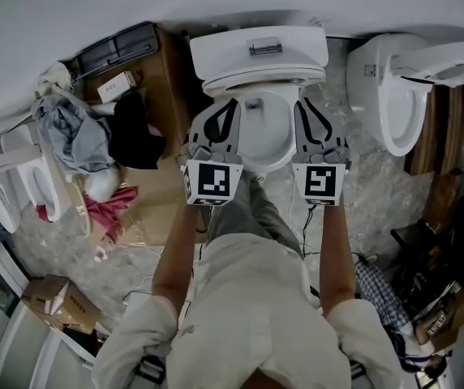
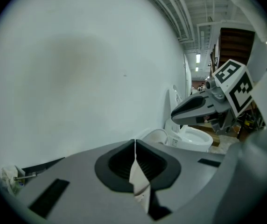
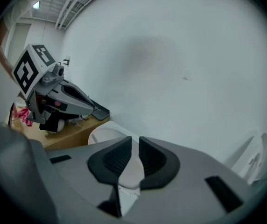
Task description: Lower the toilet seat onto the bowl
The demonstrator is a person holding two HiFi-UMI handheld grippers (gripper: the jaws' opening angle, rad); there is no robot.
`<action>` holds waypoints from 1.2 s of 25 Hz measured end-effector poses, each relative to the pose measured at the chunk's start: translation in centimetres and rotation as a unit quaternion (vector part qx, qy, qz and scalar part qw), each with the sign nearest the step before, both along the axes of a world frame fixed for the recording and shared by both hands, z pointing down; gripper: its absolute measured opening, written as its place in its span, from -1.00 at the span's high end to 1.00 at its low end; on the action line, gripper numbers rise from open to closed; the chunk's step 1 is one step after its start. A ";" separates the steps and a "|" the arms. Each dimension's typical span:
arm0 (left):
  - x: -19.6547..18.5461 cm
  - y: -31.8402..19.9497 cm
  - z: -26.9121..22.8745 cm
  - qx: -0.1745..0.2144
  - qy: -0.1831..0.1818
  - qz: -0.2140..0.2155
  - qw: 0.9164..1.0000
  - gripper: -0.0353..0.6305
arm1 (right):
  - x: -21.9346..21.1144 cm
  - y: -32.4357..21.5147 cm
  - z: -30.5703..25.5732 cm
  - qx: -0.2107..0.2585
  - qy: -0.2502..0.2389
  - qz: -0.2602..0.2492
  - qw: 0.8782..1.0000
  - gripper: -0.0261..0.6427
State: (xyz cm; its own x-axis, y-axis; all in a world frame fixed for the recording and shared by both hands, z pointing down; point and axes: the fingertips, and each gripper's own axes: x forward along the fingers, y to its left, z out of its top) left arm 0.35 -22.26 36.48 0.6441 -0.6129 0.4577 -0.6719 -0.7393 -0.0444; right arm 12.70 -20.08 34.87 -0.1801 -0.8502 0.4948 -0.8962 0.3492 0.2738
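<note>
The white toilet [image 1: 258,51] stands against the wall at the top centre of the head view, its bowl [image 1: 266,136] open below me. The seat [image 1: 264,77] shows as a white band under the tank, apparently folded up. My left gripper [image 1: 230,102] hangs over the bowl's left rim with its jaws shut and nothing between them [image 2: 135,141]. Over the right rim, my right gripper [image 1: 303,102] has its jaws a little apart [image 3: 135,139] and holds nothing. Neither gripper touches the seat. A rounded white part of the toilet [image 3: 103,134] shows past the right gripper's jaws.
A second toilet [image 1: 402,87] with its lid up stands at the right. A brown cabinet [image 1: 163,71] and a heap of clothes [image 1: 78,132] are at the left, with white fixtures [image 1: 5,193] further left. Bags and clutter [image 1: 435,298] fill the lower right.
</note>
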 end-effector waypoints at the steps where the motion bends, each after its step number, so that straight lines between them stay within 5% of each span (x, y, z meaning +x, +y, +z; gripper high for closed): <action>1: 0.1 -0.3 0.3 -0.002 -0.002 0.002 1.000 0.83 | 0.2 -0.3 0.5 0.001 0.000 0.003 1.000 0.75; 13: 1.0 -2.5 2.6 -0.012 -0.010 0.014 1.000 0.78 | 0.2 -3.1 4.0 -0.022 0.021 -0.001 1.000 0.62; 25: 1.5 -3.5 3.9 -0.021 -0.019 0.024 0.999 0.63 | 0.1 -5.1 7.4 -0.041 0.104 -0.050 0.992 0.39; 30: 1.7 -3.5 4.2 -0.025 -0.021 0.023 0.999 0.55 | 0.4 -5.3 8.0 -0.045 0.088 -0.044 0.994 0.39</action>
State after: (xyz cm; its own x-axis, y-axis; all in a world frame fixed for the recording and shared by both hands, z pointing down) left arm 2.08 -25.79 40.69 0.6505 -0.5592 0.5140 -0.6362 -0.7708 -0.0335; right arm 13.06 -25.41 42.91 -0.1556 -0.7857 0.5987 -0.8019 0.4544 0.3879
